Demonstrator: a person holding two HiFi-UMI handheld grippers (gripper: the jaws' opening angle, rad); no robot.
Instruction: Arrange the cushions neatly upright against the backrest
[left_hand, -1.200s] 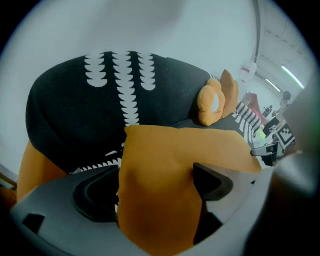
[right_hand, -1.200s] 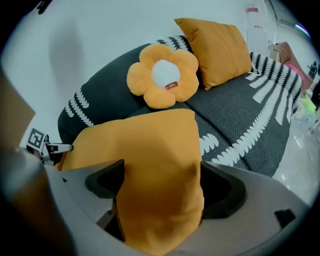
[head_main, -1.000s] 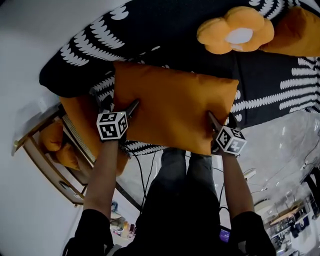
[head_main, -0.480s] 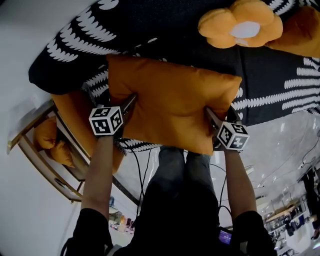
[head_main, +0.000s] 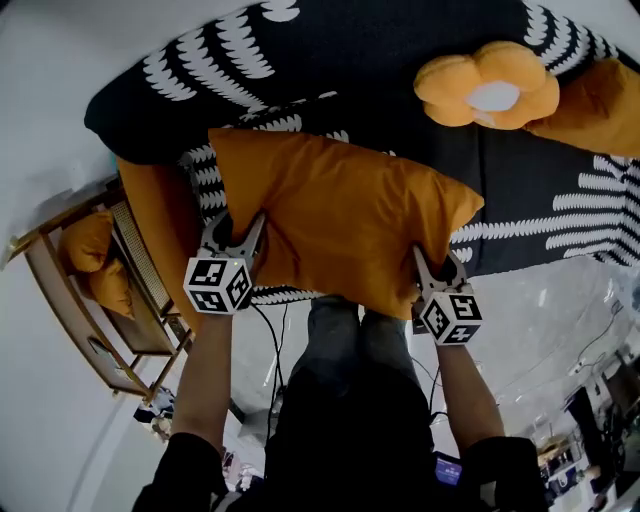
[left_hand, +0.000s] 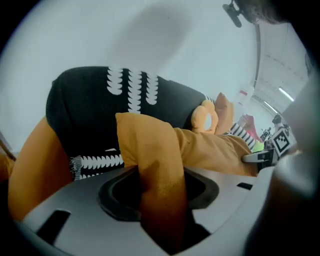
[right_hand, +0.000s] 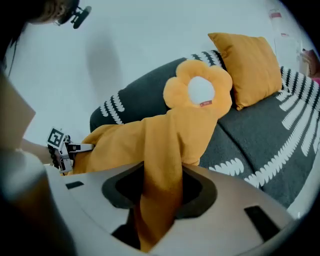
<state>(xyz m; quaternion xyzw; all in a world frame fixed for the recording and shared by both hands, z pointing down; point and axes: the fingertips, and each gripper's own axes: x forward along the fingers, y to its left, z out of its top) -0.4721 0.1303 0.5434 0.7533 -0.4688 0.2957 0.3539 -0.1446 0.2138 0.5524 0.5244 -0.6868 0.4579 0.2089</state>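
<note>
As tongs (head_main: 238, 228) (head_main: 437, 262) closed, cushion (head_main: 340, 215) hangs between.

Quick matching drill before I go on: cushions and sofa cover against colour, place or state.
1 large orange cushion
2 flower cushion
3 sofa cover
4 square orange cushion

A black, white leaf print
B clamped at two corners
C white centre
D propped right of the flower

Pairs: 1-B, 2-C, 3-A, 4-D. The left tongs and right tongs have just been closing, each on cushion fabric.
</note>
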